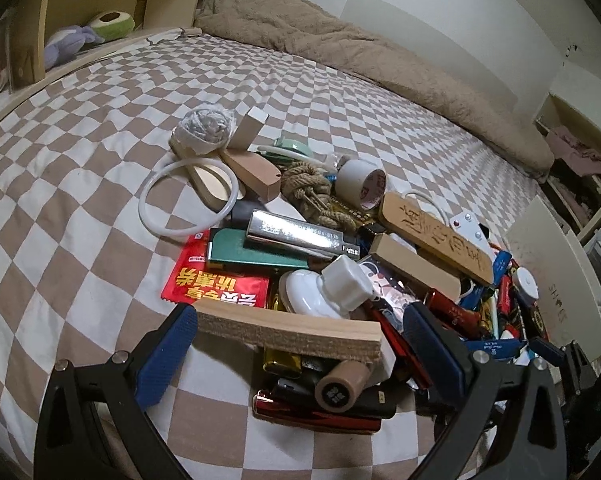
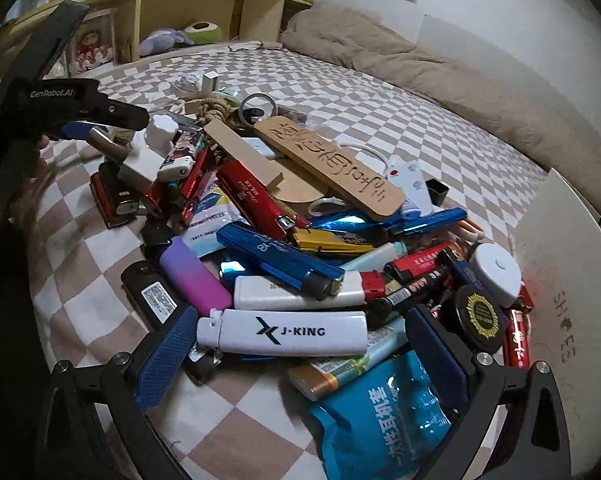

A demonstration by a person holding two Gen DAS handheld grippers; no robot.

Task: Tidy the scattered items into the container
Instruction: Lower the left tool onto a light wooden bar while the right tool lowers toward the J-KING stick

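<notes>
Two grippers worked the pile on the bed [image 1: 80, 128]: left gripper [image 1: 296, 344] spread around a wooden block [image 1: 288, 330], right gripper [image 2: 296, 344] spread around a white lighter [image 2: 284, 332]. Closing seemed next; the container [image 2: 572, 280] stood at the bed's right edge.

brown-and-white checked bedspread [image 1: 100, 160], white J-KING lighter [image 2: 284, 334] (black lettering), purple lighter [image 2: 194, 276]

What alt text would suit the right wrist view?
The open right tool brackets a white J-KING lighter at the near edge of a heap of lighters and trinkets on a checkered bedsheet. A carved wooden plaque lies on the heap, and a white box stands at the right.
</notes>
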